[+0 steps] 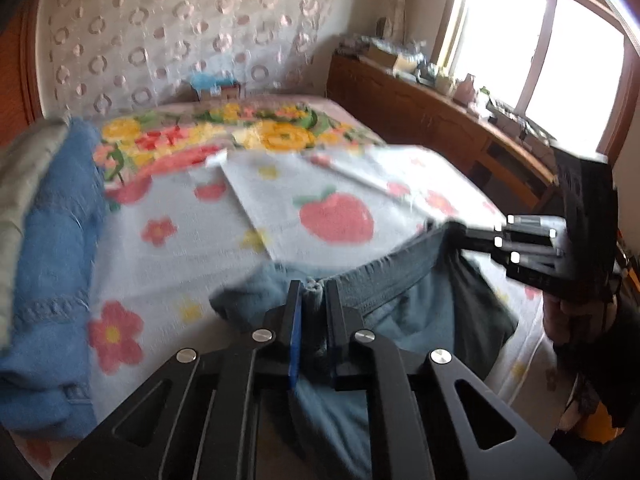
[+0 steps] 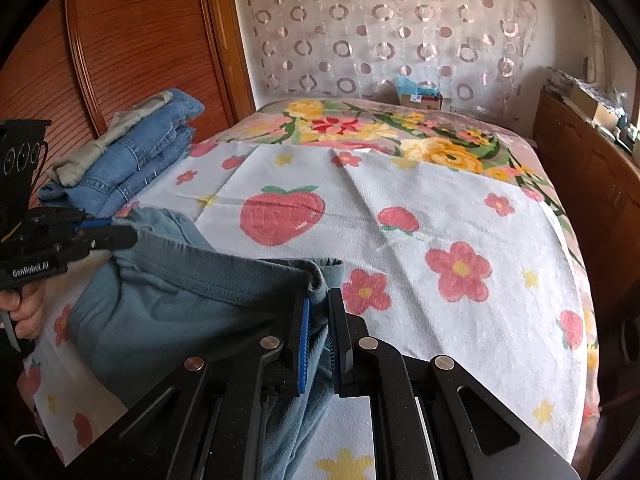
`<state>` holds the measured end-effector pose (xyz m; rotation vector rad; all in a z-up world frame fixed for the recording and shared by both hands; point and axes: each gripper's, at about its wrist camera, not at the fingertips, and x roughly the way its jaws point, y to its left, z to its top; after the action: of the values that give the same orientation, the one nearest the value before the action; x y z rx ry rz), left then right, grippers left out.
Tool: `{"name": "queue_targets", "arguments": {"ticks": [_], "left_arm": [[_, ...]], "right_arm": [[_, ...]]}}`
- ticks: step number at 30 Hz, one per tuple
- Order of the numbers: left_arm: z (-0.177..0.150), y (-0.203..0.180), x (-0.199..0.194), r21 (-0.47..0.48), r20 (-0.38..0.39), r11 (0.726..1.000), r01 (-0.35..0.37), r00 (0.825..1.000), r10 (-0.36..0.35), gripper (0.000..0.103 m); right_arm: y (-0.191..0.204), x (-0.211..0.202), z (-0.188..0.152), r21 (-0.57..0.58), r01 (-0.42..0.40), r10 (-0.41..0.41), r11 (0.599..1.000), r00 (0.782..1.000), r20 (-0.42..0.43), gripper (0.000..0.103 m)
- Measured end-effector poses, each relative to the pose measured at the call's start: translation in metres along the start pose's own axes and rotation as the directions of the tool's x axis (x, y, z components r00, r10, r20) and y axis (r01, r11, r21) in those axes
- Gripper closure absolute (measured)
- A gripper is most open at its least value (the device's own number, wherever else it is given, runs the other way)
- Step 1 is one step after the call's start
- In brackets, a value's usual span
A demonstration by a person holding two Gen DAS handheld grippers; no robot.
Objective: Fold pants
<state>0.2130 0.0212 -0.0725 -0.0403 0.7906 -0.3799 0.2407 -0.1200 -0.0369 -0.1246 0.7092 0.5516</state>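
Step in hand: the pick-up. My left hand-held gripper (image 1: 312,312) and right hand-held gripper (image 2: 319,320) are each clamped on the waistband of the soft blue-grey cotton pants (image 2: 168,304), bunched at the near edge of the fruit-and-flower-print bed cover (image 2: 420,208). Next, I judge: lift, shake flat, lay out.

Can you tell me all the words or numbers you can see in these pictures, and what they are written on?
"GenRobot.AI": white letters on the side of the left gripper, seen from the right wrist.
The white marks on the black block above it are not readable.
The cardboard boxes by the curtain carry labels too small to read.
Nothing else readable.
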Motion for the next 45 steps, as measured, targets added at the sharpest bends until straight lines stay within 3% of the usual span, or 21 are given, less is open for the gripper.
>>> {"name": "queue_targets", "arguments": {"ticks": [4, 11, 16, 20, 26, 34, 45], "left_arm": [[0.018, -0.002, -0.003, 0.004, 0.039, 1.0, -0.025, 0.999, 0.025, 0.092], [0.019, 0.0, 0.006, -0.006, 0.001, 0.999, -0.051, 0.999, 0.051, 0.09], [0.006, -0.005, -0.007, -0.002, -0.005, 0.998, -0.061, 0.998, 0.061, 0.055], [-0.009, -0.009, -0.016, 0.01, -0.016, 0.996, -0.092, 0.996, 0.092, 0.048], [-0.038, -0.012, -0.024, -0.002, -0.043, 0.995, -0.1, 0.994, 0.1, 0.048], [-0.067, -0.017, -0.017, -0.002, -0.103, 0.994, -0.111, 0.989, 0.11, 0.048], [-0.078, -0.02, -0.014, 0.003, -0.117, 0.993, -0.118, 0.986, 0.118, 0.048]], "right_arm": [[0.001, -0.005, 0.001, 0.007, 0.012, -0.012, 1.0, 1.0, 0.024, 0.095], [0.0, -0.011, -0.005, 0.031, 0.032, -0.032, 0.999, 0.999, 0.009, 0.091], [0.003, -0.029, -0.013, 0.03, 0.046, -0.046, 0.998, 0.999, 0.004, 0.086], [0.011, -0.045, -0.029, 0.024, 0.053, -0.053, 0.998, 0.999, 0.002, 0.081], [0.02, -0.063, -0.054, 0.035, 0.034, -0.033, 0.999, 0.999, -0.016, 0.073], [0.018, -0.072, -0.063, 0.043, 0.01, -0.008, 0.999, 0.999, -0.036, 0.064], [0.025, -0.068, -0.065, 0.028, 0.033, -0.031, 0.999, 0.997, -0.065, 0.063]]}}
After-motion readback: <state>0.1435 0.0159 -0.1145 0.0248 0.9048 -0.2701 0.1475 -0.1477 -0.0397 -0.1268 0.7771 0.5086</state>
